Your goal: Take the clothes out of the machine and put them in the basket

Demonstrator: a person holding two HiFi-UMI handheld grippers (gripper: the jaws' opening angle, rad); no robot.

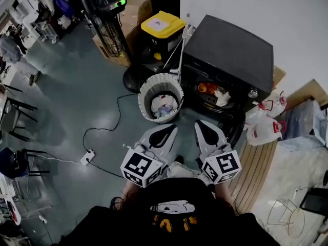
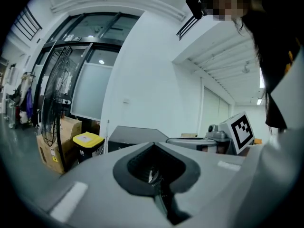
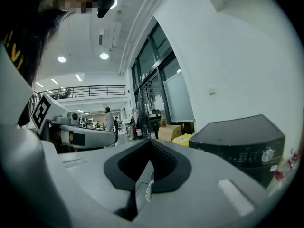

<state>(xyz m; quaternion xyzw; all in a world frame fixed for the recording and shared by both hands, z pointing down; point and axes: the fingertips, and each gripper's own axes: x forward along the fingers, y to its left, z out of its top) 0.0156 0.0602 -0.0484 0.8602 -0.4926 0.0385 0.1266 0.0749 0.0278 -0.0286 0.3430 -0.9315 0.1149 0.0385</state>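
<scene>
We're holding the left tool (image 1: 165, 133) and the right tool (image 1: 206, 130) pressed together on nothing; the clothes (image 1: 214, 93) are sitting ahead in the open machine (image 1: 230, 50), straight beyond the right tool, the nearer one; the basket (image 1: 145, 92) is standing just left of it.

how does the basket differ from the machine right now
The basket is white, round and slatted; the machine is black and boxy. The basket opens at the top; the machine is open at its front. The basket is the smaller one. They stand side by side and both hold laundry: pale clothes in the basket, orange and white clothes in the machine.
</scene>
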